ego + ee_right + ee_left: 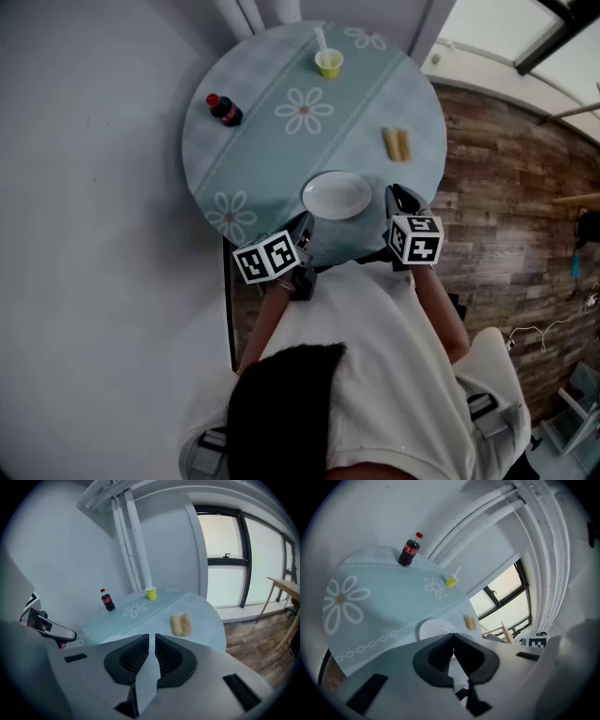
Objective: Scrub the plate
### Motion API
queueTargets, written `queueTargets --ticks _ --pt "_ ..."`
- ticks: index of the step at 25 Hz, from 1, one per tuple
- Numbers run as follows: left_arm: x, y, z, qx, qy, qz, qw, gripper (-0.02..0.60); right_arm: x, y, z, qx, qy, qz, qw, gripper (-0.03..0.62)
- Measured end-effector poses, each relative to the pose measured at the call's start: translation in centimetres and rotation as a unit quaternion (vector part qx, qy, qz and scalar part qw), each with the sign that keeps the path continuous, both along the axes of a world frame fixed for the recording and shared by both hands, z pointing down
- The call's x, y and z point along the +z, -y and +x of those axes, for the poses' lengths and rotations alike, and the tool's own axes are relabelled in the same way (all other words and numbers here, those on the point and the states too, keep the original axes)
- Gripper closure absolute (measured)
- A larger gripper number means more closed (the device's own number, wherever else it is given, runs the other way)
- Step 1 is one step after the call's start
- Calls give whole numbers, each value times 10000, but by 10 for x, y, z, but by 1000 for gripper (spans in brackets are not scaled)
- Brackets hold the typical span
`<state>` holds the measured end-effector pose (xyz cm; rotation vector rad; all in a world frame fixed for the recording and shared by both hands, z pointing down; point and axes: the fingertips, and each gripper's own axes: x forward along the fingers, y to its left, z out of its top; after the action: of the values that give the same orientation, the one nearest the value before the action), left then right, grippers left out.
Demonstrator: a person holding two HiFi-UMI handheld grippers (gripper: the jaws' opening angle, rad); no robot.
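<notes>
We list white plate (337, 195) at near edge of round table (272, 150), just inside rim. Our left gripper (302, 228) just beside plate's left, right gripper (399, 194) just beside its right; each pair of jaws closed together, gripping nothing. Sponge (397, 143) near right edge, bottle (225, 110) near left edge, yellow cup (329, 63) at far edge. Wide stretch of cloth between plate and these.

Overhead plus two low — table (272, 164) shared
</notes>
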<state>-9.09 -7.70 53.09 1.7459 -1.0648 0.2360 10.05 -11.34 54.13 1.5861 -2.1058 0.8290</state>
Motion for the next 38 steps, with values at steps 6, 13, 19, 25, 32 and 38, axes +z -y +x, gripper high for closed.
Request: queueTargets --ticks 6,13,19,25,32,38 --pt "3 6 -1 -150 8 -70 9999 572 2 15 8 -75 -93 -36 9999 556" --pt "10 12 -1 -304 52 -174 9994 572 7 36 15 -165 -183 -68 9997 556" --pt "14 16 -1 -357 95 -281 9989 572 14 50 21 -152 -296 -116 9994 549" --pt "18 17 -1 -353 155 -325 9987 572 24 58 19 -269 -176 -224 9992 464" --pt "21 18 0 -401 181 -400 9982 572 31 74 26 -293 -485 -210 9982 457" --pt "24 21 -1 -442 227 -463 9977 572 38 88 34 -321 -748 -250 9964 457"
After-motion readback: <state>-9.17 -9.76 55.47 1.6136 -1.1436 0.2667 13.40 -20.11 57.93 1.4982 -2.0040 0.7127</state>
